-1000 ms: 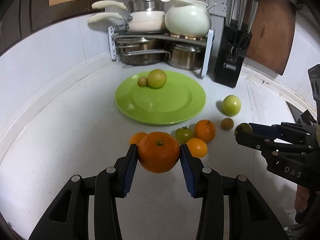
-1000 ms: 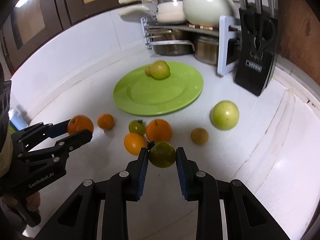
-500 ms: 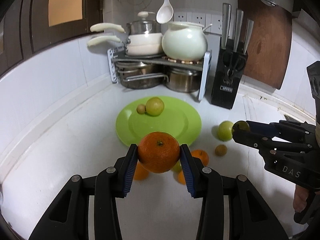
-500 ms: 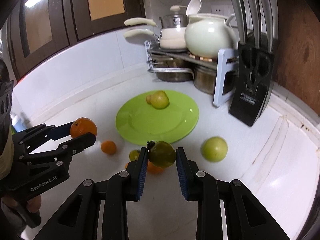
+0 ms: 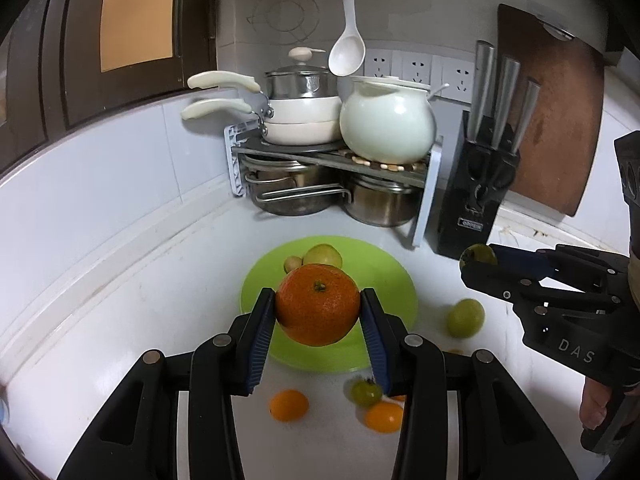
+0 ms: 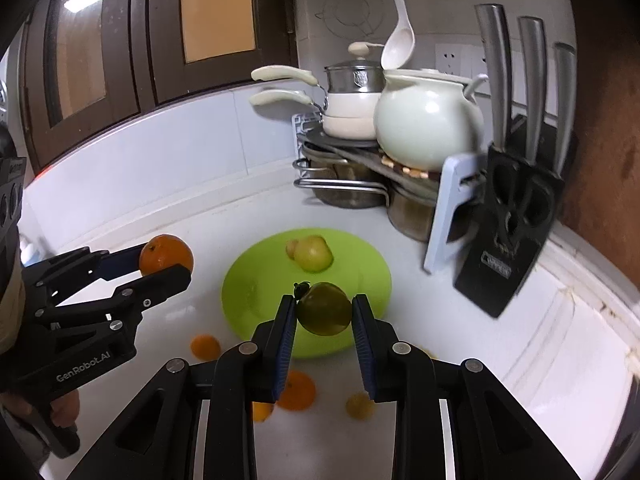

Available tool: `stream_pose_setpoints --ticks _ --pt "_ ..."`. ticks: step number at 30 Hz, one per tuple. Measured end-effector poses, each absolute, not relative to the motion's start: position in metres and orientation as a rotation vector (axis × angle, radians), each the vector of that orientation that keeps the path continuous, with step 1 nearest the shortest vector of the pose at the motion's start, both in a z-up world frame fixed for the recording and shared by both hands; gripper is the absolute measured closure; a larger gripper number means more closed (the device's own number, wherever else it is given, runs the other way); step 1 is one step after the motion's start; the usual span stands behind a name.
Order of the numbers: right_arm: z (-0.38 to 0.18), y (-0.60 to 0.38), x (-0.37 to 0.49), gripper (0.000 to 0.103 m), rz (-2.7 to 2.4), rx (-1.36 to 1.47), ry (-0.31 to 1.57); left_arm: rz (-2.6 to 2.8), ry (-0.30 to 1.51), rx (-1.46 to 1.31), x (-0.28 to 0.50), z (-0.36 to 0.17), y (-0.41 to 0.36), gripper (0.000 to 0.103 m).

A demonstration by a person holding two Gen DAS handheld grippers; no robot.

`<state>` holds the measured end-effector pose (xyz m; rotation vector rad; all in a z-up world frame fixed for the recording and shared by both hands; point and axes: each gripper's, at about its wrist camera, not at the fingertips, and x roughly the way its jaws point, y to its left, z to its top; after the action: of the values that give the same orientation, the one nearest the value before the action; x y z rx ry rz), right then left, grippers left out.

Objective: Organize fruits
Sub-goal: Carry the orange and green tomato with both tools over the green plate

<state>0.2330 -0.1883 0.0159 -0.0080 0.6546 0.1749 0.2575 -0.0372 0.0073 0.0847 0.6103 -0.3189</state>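
Aloft, the left gripper (image 5: 318, 312) clamps an orange (image 5: 318, 305) and the right gripper (image 6: 323, 314) clamps a green tomato (image 6: 324, 309), both above the counter before a green plate (image 5: 392, 288) bearing a pale fruit (image 5: 322, 256); more fruit lies below.

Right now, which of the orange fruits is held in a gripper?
The big orange, gripped by the left gripper above the green plate; the smaller ones lie on the counter.

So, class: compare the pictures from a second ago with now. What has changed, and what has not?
Both grippers rose off the counter and moved toward the green plate. The left gripper keeps its orange, the right gripper its green fruit. No grasp or release. The loose fruits, and the two on the plate, stayed put.
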Motion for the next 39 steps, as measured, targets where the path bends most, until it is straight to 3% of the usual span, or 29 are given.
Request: stream_pose_setpoints --ticks 19,39 --pt "0.0 -0.188 0.334 0.073 0.185 -0.035 0.726 -0.298 0.685 0.078 0.342 -0.004 -0.037 0.061" --pt "-0.054 -0.183 0.416 0.073 0.199 -0.057 0.893 -0.297 0.859 0.084 0.413 -0.059 -0.037 0.061"
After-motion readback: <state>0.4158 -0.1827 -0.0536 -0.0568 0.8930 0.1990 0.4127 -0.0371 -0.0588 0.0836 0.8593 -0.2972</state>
